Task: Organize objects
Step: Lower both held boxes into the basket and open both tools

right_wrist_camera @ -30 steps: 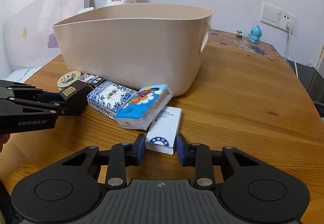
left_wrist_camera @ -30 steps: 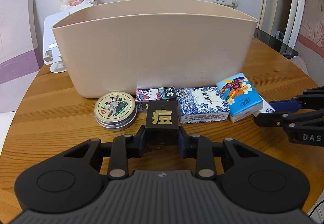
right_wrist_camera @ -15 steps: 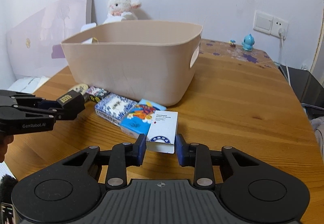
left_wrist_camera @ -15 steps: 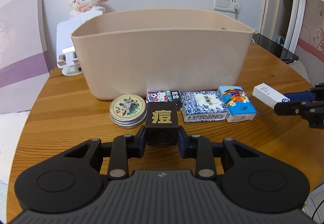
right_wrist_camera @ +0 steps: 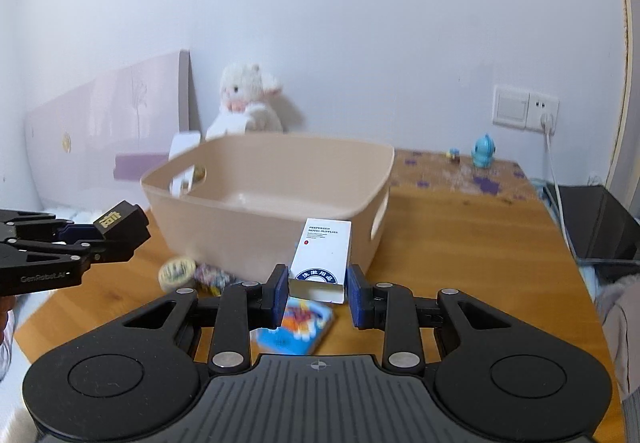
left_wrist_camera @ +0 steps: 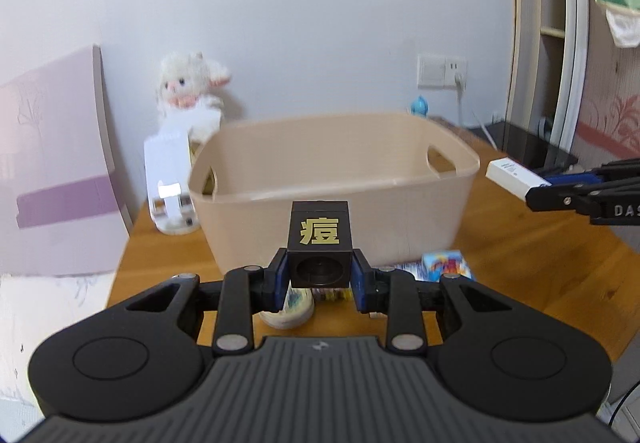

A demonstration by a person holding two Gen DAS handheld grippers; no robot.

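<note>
My left gripper [left_wrist_camera: 319,285] is shut on a black box with a gold character [left_wrist_camera: 320,243] and holds it in the air in front of the beige bin [left_wrist_camera: 332,195]. My right gripper [right_wrist_camera: 318,295] is shut on a white box [right_wrist_camera: 323,259], also lifted, near the bin's [right_wrist_camera: 264,199] front right. From the left wrist view the white box [left_wrist_camera: 514,177] hangs right of the bin's rim. A round tin [right_wrist_camera: 177,273], a patterned pack [right_wrist_camera: 212,277] and a blue tissue pack [right_wrist_camera: 296,327] lie on the table below.
The round wooden table [right_wrist_camera: 472,251] carries a white phone stand [left_wrist_camera: 170,183] and a plush lamb [left_wrist_camera: 188,87] behind the bin. A blue figurine [right_wrist_camera: 484,151] stands at the back near wall sockets. A black stand [right_wrist_camera: 596,227] sits right of the table.
Both grippers have risen well above the table with their boxes. The bin's inside now shows from above; the items left on the table sit lower in both views.
</note>
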